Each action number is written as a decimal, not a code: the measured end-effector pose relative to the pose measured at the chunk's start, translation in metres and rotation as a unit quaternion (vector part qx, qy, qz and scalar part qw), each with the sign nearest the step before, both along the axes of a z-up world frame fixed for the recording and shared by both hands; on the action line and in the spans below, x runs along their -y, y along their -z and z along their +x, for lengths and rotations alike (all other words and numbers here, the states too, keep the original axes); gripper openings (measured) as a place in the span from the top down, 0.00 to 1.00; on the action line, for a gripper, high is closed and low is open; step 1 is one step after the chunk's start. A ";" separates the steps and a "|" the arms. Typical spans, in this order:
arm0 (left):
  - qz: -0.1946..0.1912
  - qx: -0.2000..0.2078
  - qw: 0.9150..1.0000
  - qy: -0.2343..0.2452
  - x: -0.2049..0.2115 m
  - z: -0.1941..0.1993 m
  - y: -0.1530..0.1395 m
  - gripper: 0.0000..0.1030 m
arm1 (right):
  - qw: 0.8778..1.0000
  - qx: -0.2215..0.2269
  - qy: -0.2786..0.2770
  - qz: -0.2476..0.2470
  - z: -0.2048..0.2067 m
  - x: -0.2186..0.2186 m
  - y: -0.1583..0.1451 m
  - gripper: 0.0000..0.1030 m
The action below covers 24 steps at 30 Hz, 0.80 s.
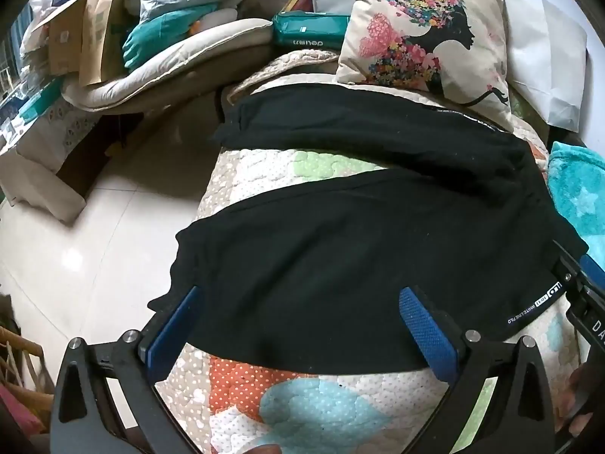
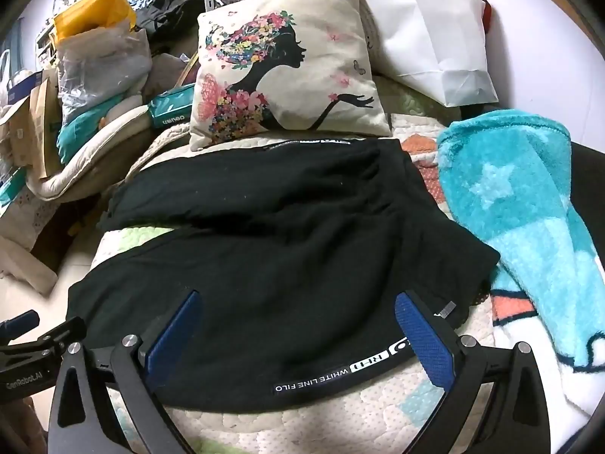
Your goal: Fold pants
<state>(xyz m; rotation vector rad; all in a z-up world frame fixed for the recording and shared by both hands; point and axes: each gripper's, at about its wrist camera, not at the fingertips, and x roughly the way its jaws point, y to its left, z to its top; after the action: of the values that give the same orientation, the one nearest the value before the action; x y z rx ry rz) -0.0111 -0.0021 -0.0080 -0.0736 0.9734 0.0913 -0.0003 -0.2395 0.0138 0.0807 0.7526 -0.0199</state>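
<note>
Black pants (image 1: 340,257) lie spread on a quilted patchwork cover (image 1: 302,408), both legs running off to the left with a gap of quilt between them. In the right wrist view the pants (image 2: 264,265) show a waistband with white lettering (image 2: 340,372) at the near edge. My left gripper (image 1: 302,302) is open, its blue pads over the near leg's lower edge. My right gripper (image 2: 298,310) is open over the waistband end. The right gripper also shows at the right edge of the left wrist view (image 1: 578,287). Neither holds cloth.
A floral cushion (image 2: 287,72) leans behind the pants, with a white bag (image 2: 427,26) beside it. A turquoise fleece blanket (image 2: 525,204) lies to the right. Piled bags and boxes (image 1: 113,30) sit far left above the tile floor (image 1: 94,227). The other gripper shows at left (image 2: 34,344).
</note>
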 end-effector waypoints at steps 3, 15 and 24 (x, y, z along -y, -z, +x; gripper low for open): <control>0.000 -0.001 1.000 0.002 0.001 0.000 0.000 0.00 | 1.000 -0.004 0.002 0.004 0.001 0.001 0.002 0.00; 0.002 -0.005 1.000 0.005 0.003 0.001 0.003 0.00 | 1.000 -0.009 0.004 0.011 0.001 0.003 0.005 0.00; 0.001 -0.008 1.000 0.007 0.003 0.001 0.008 0.00 | 1.000 -0.014 0.004 0.012 0.000 0.001 0.009 0.00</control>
<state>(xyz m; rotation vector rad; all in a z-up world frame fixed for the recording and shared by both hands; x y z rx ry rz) -0.0099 -0.0051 -0.0155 -0.0638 0.9896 0.0795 0.0001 -0.2405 0.0044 0.1070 0.7814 -0.0198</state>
